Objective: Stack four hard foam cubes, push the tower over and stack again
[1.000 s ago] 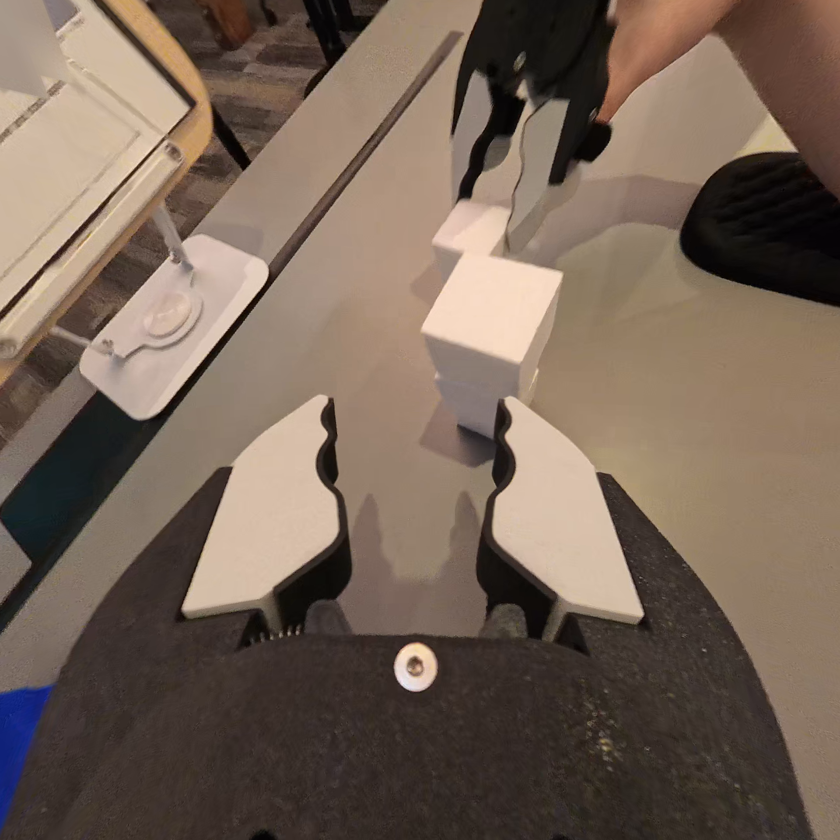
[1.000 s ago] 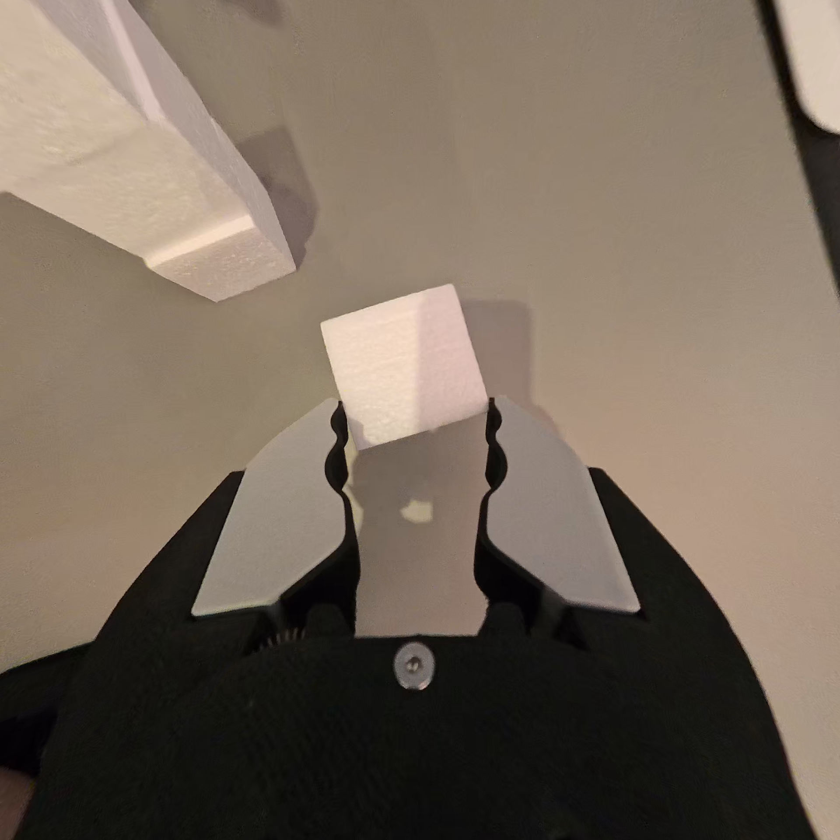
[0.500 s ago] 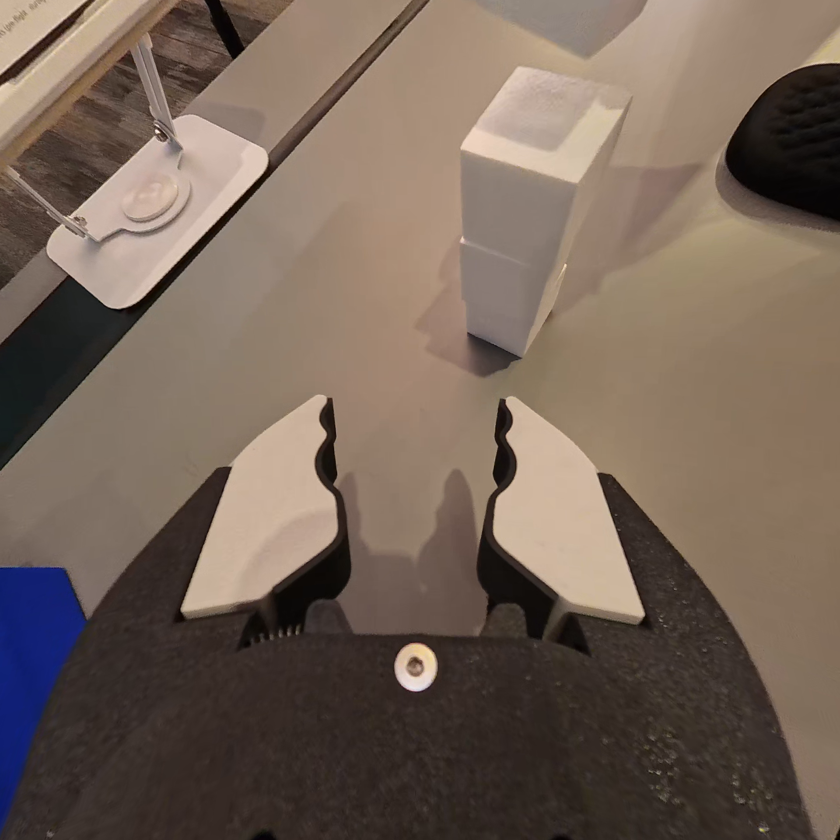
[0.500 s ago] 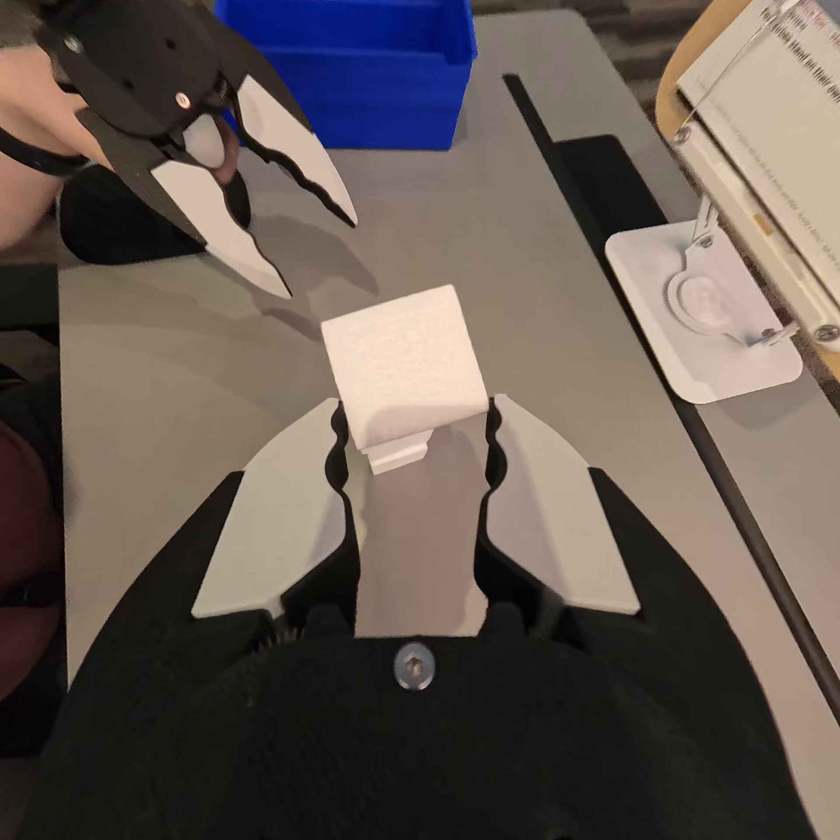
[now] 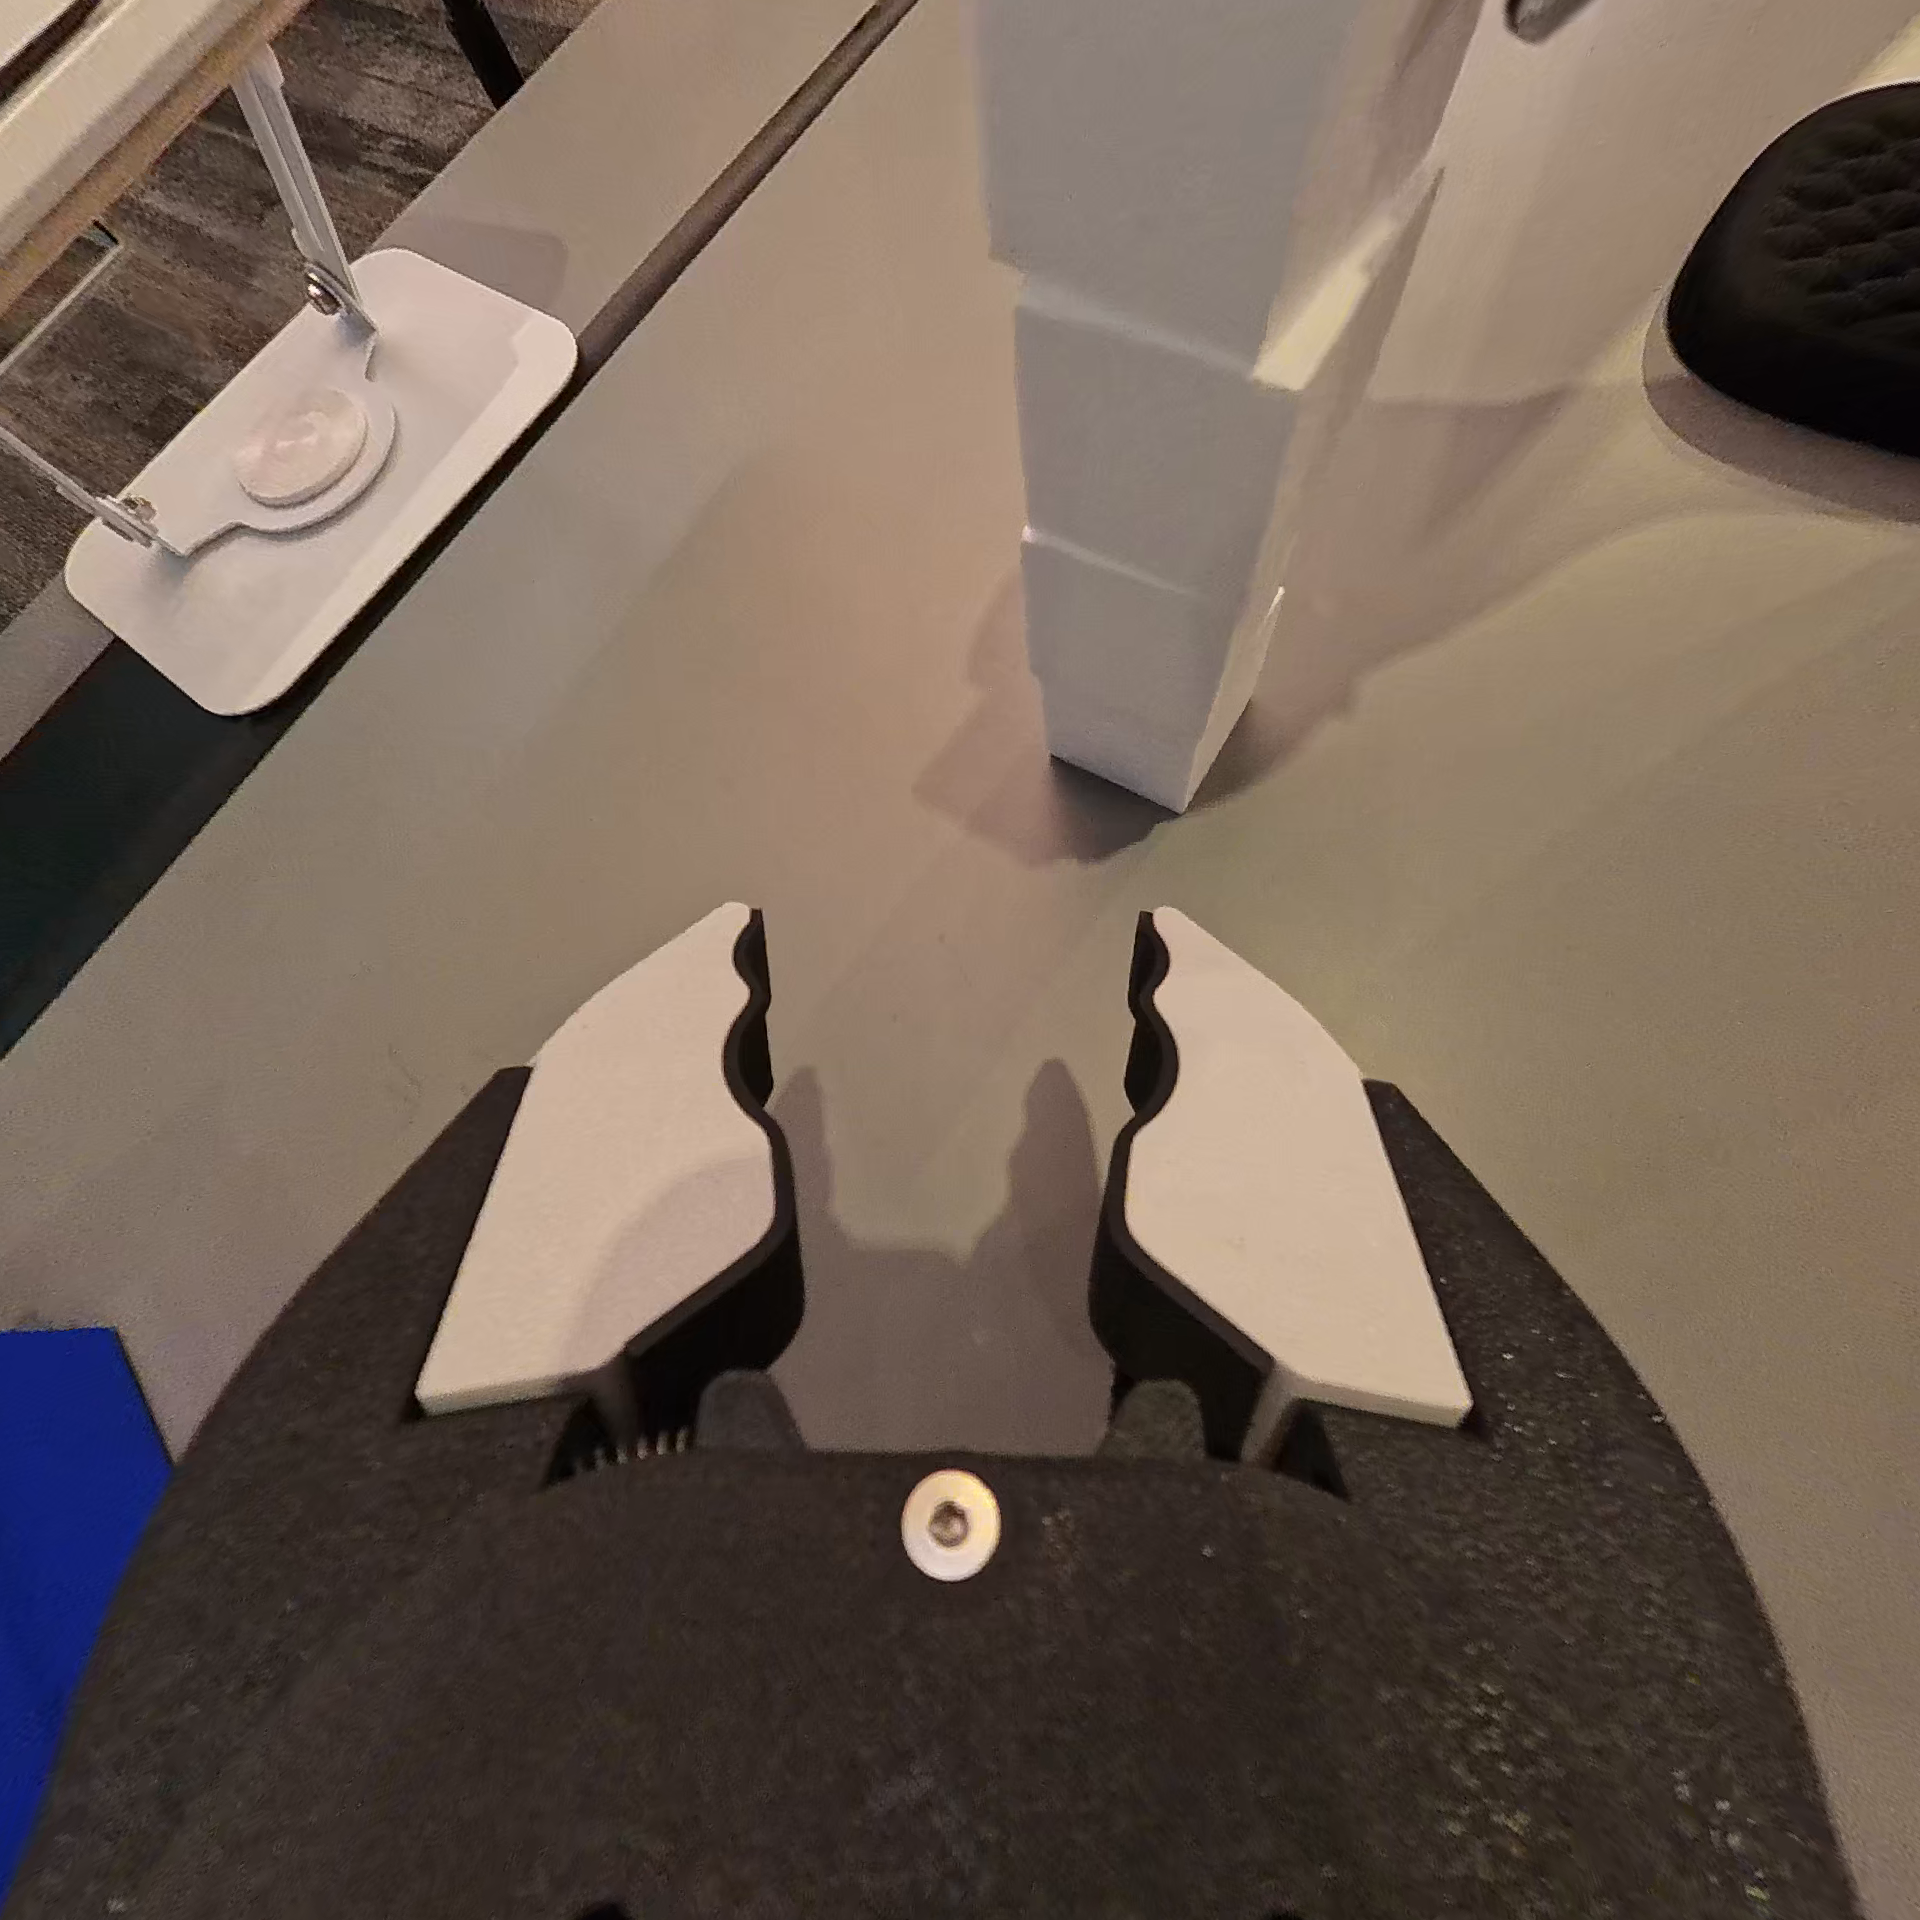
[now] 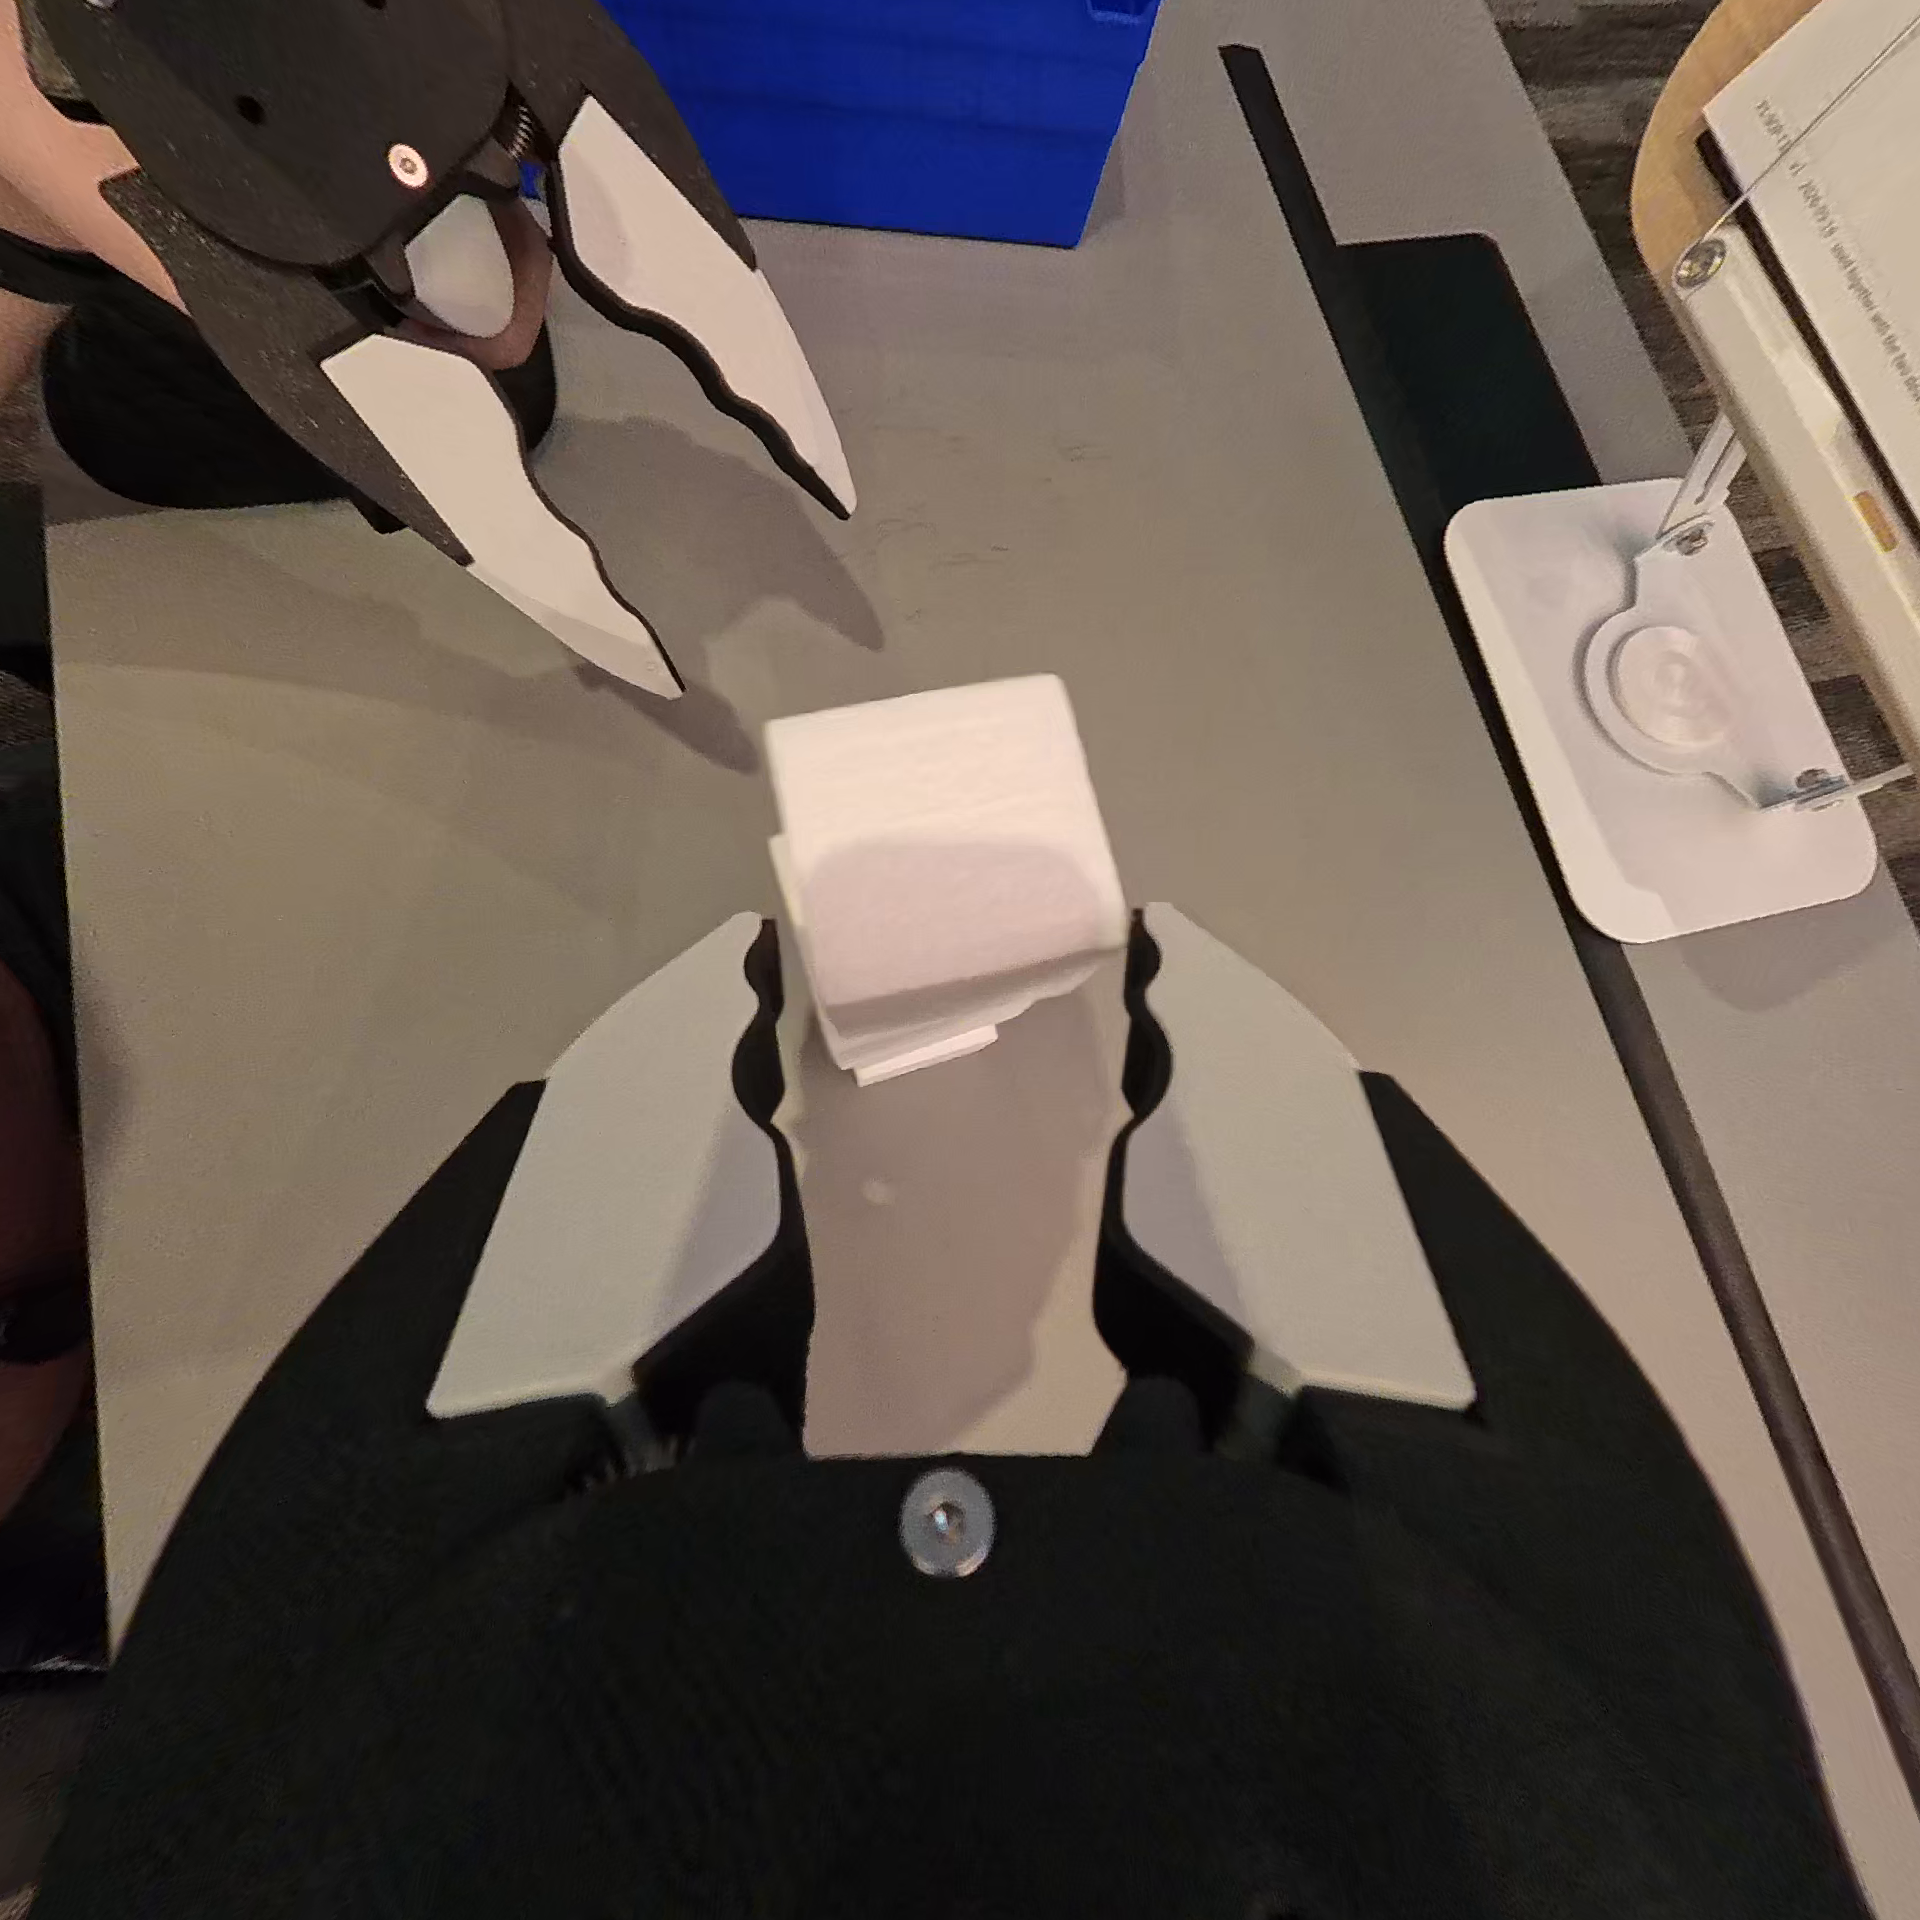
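Observation:
A tower of white foam cubes (image 5: pixel 1138 582) stands on the grey table (image 5: pixel 520 935). The left wrist view shows three tiers, and the tower runs out of the top of the frame. My left gripper (image 5: pixel 951 925) is open and empty, low over the table, a short way in front of the tower's base. The right wrist view looks down on the top cube (image 6: pixel 935 790), which rests on the cubes below. My right gripper (image 6: pixel 951 925) is open, one fingertip on each side of the top cube's near edge, with slim gaps. The left gripper (image 6: pixel 758 597) also shows there, beyond the tower.
A blue bin (image 6: pixel 883 104) stands at the table's end, behind the left gripper. A white stand base (image 5: pixel 312 488) sits past the table's dark slot (image 6: pixel 1455 727), holding a board with papers (image 6: pixel 1849 260). A black padded seat (image 5: pixel 1829 291) is beside the table.
My right gripper carried a cube from the table onto the tower and eased its jaws slightly apart. My left gripper drew back from the tower and dropped lower, still open.

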A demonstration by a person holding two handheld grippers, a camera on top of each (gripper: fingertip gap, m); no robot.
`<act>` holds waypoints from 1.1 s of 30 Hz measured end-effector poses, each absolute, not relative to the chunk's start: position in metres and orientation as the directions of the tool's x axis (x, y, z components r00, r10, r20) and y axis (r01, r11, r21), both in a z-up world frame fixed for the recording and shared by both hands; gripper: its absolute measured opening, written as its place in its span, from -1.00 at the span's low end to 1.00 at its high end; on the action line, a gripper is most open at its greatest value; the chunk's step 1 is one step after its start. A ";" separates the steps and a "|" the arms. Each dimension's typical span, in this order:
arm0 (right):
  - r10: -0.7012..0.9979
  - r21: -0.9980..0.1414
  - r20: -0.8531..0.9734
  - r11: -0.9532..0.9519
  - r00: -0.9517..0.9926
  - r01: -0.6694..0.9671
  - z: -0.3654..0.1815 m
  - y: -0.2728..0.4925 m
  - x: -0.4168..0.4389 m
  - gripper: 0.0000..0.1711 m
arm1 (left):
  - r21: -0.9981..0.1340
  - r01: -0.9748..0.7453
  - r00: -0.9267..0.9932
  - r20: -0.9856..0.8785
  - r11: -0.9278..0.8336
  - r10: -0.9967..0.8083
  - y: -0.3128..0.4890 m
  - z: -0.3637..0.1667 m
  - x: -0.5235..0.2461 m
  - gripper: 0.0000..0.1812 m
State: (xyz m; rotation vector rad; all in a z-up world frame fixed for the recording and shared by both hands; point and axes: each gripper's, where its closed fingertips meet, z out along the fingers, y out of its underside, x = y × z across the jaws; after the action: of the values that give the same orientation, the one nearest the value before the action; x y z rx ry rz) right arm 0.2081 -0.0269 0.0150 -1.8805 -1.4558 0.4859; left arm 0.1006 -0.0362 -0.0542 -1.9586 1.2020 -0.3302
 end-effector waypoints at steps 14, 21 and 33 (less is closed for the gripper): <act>0.824 -0.774 0.327 -0.047 0.463 0.631 0.064 -0.004 0.264 -0.14 | -0.772 -0.599 0.711 -0.390 -0.213 -0.585 -0.004 -0.028 0.093 -0.28; 0.660 -0.597 0.437 -0.295 0.611 0.746 0.042 0.016 0.346 -0.14 | -0.744 -0.625 0.706 -0.410 -0.236 -0.577 -0.006 -0.038 0.095 -0.29; 0.511 -0.595 0.495 -0.389 0.702 0.703 0.048 0.036 0.380 -0.18 | -0.691 -0.634 0.698 -0.318 -0.348 -0.642 0.000 -0.102 0.120 -0.33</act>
State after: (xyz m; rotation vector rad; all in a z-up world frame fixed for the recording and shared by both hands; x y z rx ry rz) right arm 0.3798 0.0361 0.0478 -2.0756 -0.9252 -0.2925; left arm 0.1202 0.0004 -0.1022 -2.0588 0.9750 -0.0118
